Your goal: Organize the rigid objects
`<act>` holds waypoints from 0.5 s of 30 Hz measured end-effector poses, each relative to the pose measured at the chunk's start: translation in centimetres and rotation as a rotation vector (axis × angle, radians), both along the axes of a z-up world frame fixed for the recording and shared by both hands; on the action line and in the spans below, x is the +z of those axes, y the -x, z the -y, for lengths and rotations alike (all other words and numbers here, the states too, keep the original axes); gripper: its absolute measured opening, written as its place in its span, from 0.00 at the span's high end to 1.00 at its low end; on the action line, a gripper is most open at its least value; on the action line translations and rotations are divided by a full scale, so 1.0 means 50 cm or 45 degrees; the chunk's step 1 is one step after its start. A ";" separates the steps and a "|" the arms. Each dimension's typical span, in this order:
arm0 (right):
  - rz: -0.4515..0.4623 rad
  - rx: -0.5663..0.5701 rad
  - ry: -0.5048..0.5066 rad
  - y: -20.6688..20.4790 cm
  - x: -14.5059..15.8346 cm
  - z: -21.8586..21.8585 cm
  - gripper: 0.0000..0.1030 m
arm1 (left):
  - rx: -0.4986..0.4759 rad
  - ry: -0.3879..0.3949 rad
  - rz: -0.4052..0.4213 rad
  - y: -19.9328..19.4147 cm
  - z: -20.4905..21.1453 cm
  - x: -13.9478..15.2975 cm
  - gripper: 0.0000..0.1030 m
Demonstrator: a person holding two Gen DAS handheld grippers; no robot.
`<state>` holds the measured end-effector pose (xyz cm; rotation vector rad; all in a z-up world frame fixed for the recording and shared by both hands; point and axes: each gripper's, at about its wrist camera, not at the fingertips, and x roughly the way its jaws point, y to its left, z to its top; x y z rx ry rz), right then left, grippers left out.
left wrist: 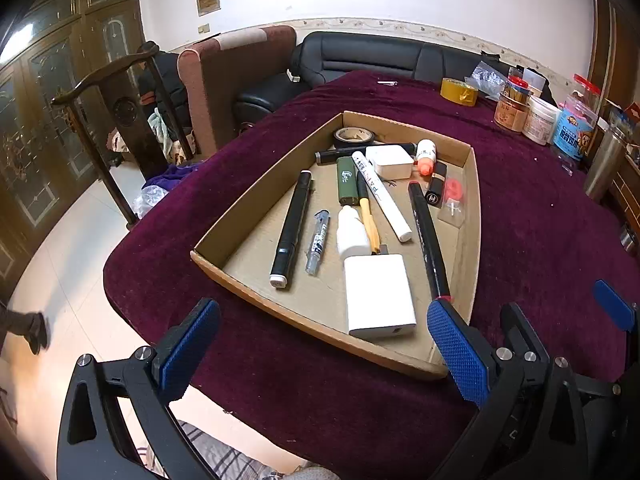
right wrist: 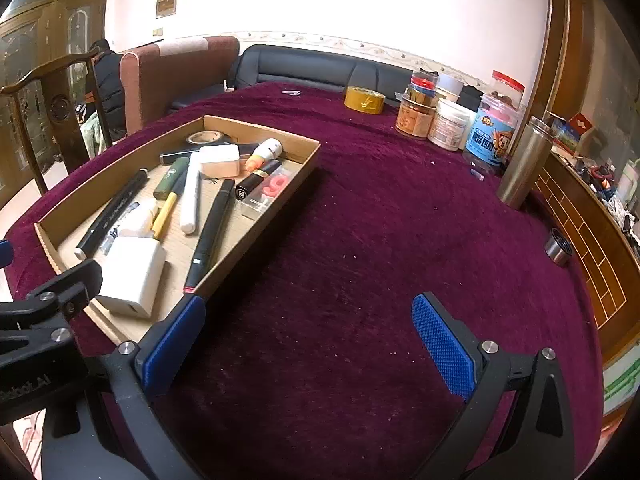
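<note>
A shallow cardboard tray (left wrist: 224,236) (right wrist: 308,156) sits on the maroon tablecloth. It holds a white charger block (left wrist: 378,296) (right wrist: 132,276), black markers (left wrist: 292,228) (left wrist: 428,240), a white paint pen (left wrist: 382,196), a green lighter (left wrist: 346,180), a small syringe (left wrist: 319,240), a white bottle (left wrist: 352,232), a black tape roll (left wrist: 354,136), a lipstick (left wrist: 436,188) and a glue bottle (left wrist: 425,156). My left gripper (left wrist: 324,348) is open and empty, hovering at the tray's near edge. My right gripper (right wrist: 308,344) is open and empty above bare cloth to the tray's right.
Yellow tape (right wrist: 364,99), several jars (right wrist: 448,124) and a steel flask (right wrist: 524,164) stand at the table's far right. A small metal cup (right wrist: 558,247) sits near the right edge. A wooden chair (left wrist: 100,120), an armchair and a black sofa lie beyond the table.
</note>
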<state>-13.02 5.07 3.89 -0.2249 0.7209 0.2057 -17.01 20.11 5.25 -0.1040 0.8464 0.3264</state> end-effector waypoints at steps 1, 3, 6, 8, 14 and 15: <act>-0.003 -0.002 0.001 -0.001 -0.002 0.001 0.00 | -0.001 -0.003 -0.002 -0.001 0.001 0.000 0.01; -0.014 -0.011 0.005 -0.005 -0.006 0.005 0.00 | -0.006 -0.008 -0.003 -0.001 0.005 0.000 0.01; -0.025 -0.024 0.006 -0.010 -0.010 0.012 0.00 | -0.025 -0.005 -0.013 -0.003 0.012 0.000 0.01; -0.030 -0.032 0.006 -0.013 -0.012 0.016 0.00 | -0.043 -0.011 -0.017 -0.003 0.021 0.000 0.01; -0.034 -0.061 0.001 -0.024 -0.015 0.042 0.00 | -0.069 -0.028 -0.014 -0.004 0.049 0.008 0.01; -0.033 -0.069 0.002 -0.027 -0.015 0.048 0.00 | -0.076 -0.030 -0.012 -0.005 0.053 0.009 0.01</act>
